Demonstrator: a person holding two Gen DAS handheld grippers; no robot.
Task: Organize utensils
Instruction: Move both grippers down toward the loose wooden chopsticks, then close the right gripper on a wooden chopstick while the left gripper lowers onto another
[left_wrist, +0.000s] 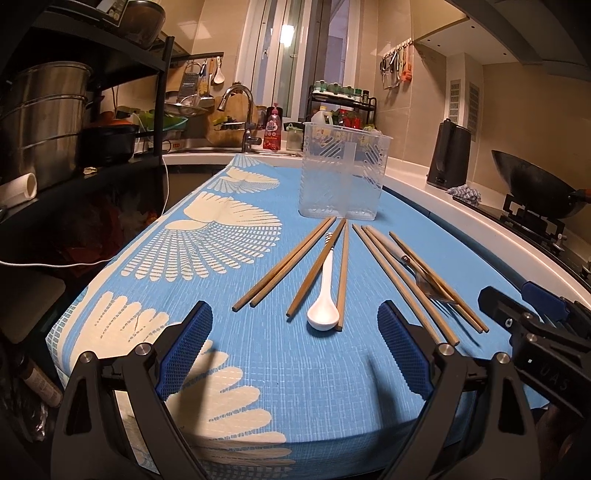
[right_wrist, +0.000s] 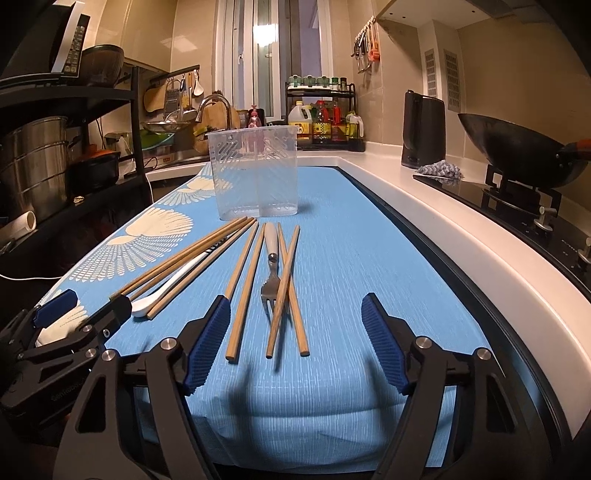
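Observation:
Several wooden chopsticks lie fanned out on a blue patterned cloth. Among them rest a white ceramic spoon and a metal fork with a pale handle. A clear plastic utensil holder stands upright beyond them. My left gripper hovers open in front of the spoon, nothing between its blue pads. My right gripper is open too, with the near ends of some chopsticks lying between its fingers, untouched.
A black shelf rack with steel pots stands left. A sink with faucet and a bottle rack sit at the back. To the right are a dark kettle, a wok on the stove and a white counter edge.

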